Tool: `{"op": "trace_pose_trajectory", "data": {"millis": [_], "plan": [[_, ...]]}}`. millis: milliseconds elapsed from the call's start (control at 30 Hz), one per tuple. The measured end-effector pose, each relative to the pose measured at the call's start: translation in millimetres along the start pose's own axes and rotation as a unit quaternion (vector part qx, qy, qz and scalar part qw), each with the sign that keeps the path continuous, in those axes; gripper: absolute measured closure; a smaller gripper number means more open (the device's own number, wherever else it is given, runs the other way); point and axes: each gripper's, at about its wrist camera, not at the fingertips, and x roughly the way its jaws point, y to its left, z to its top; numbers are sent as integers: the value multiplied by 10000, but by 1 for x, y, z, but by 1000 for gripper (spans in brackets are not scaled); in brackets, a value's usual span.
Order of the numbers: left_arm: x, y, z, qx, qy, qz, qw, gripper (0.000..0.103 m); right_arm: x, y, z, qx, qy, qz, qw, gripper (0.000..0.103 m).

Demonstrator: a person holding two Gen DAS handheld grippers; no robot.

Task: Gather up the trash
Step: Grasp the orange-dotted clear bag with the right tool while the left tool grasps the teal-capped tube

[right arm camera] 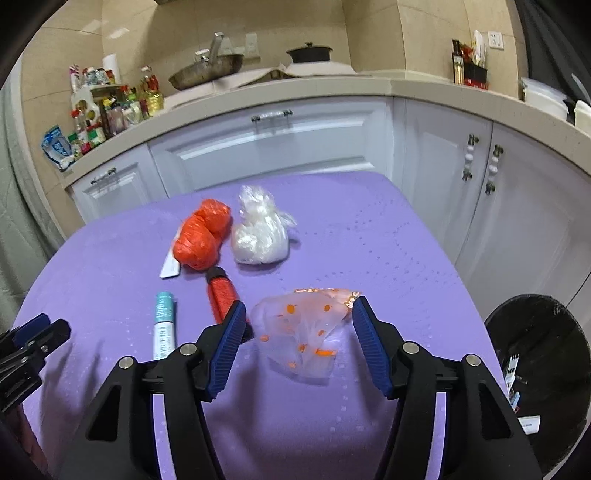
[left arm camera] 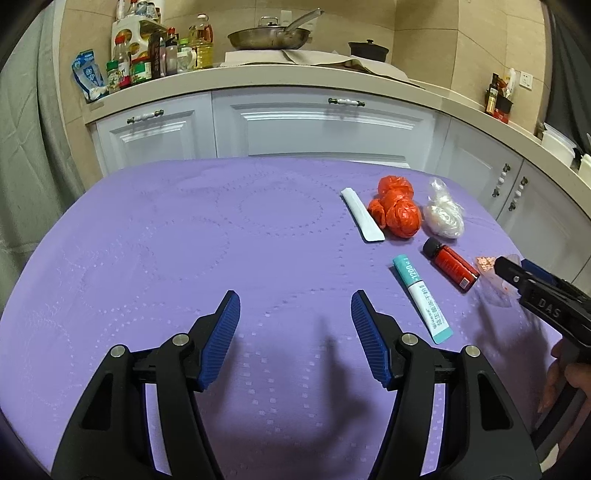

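Bin (right arm camera: 546, 369): beside the surface (right arm camera: 351, 229), a few scraps already inside.
Left: six items, including my spotted clear wrapper (right arm camera: 306, 328).
Right gripper (right arm camera: 299, 314): fingers wide, straddling wrapper.
Left gripper (left arm camera: 295, 314): wide, empty.

A tabletop (left arm camera: 184, 229) covered in quilted purple cloth stood before an L-shaped run of white panelled cabinets (left arm camera: 325, 129) with dark-ended handles (left arm camera: 346, 102). A pale stone counter (left arm camera: 258, 75) topped the cabinets, backed by beige tiled wall (left arm camera: 424, 29). On the counter stood a cluster of bottles and jars (left arm camera: 155, 55) at left, a steel frying pan (left arm camera: 269, 35) and a dark lidded pot (left arm camera: 368, 50) at centre, and further bottles (right arm camera: 467, 68) beside a white wall socket (right arm camera: 495, 38) at right. Grey fabric (left arm camera: 22, 147) hung at far left. Lighting was even and indoor.
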Motion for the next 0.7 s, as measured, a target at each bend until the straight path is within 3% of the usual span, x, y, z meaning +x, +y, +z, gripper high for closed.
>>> {"op": "trace_pose_trajectory", "data": {"millis": [133,200,267,433,700], "plan": [[4,-4,-1,-19,37,-99,9999,36,5,-4,1,84,121,2,9999,49],[6,-7,-2,-10,55,-142,9999,36,7,-4,1,66,196,38,9998,57],[7,-11,-2,0,73,-179,9998,36,9,-5,0,72,285,127,9995,72],[11,-18,-3,21,107,-233,9997,36,6,-6,-1,99,201,180,9996,81],[15,-44,-7,142,201,-464,9986,36,-9,-16,-1,112,44,140,9998,83]]}}
